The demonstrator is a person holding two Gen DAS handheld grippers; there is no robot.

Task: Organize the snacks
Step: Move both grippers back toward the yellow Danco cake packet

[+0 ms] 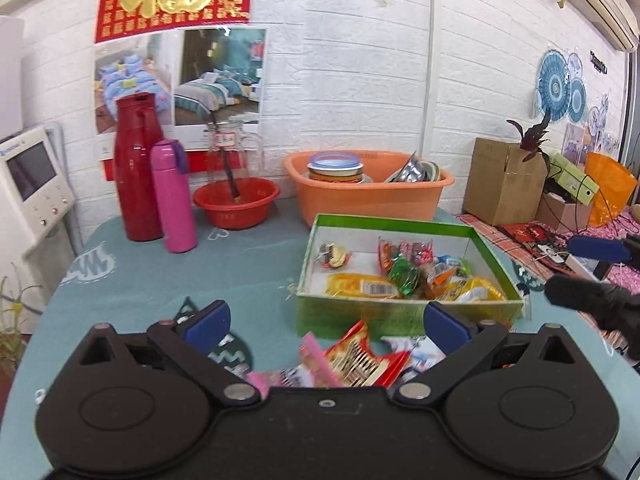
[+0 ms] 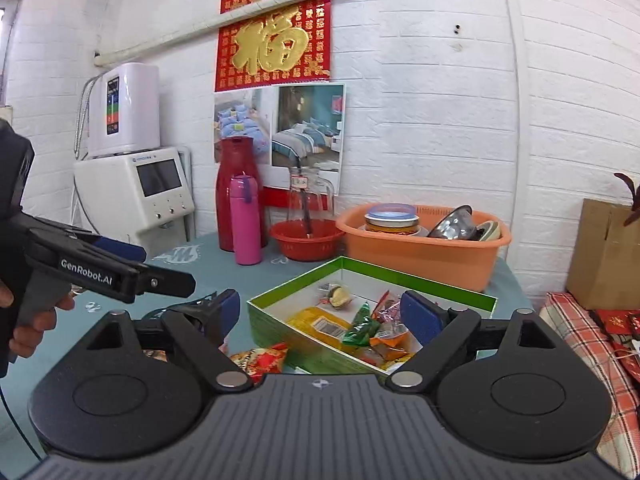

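A green box [image 1: 380, 316] with a white inside stands on the teal tablecloth and holds several wrapped snacks, among them a yellow packet [image 1: 362, 285] and a green one [image 1: 404, 276]. Loose packets lie on the cloth in front of it: a red one [image 1: 360, 356], a pink one [image 1: 312, 360] and a white one [image 1: 416, 350]. My left gripper [image 1: 324, 322] hangs open above these loose packets with nothing between its fingers. My right gripper [image 2: 324, 314] is open and empty over the near corner of the box [image 2: 272, 328]. A red packet [image 2: 260, 360] lies just below it.
Behind the box stand an orange basin [image 1: 368, 200] of dishes, a red bowl [image 1: 236, 202], a glass jug [image 1: 234, 152], a red flask [image 1: 138, 168] and a pink bottle [image 1: 174, 200]. A white machine [image 1: 32, 188] is at the left, a cardboard box [image 1: 502, 180] at the right.
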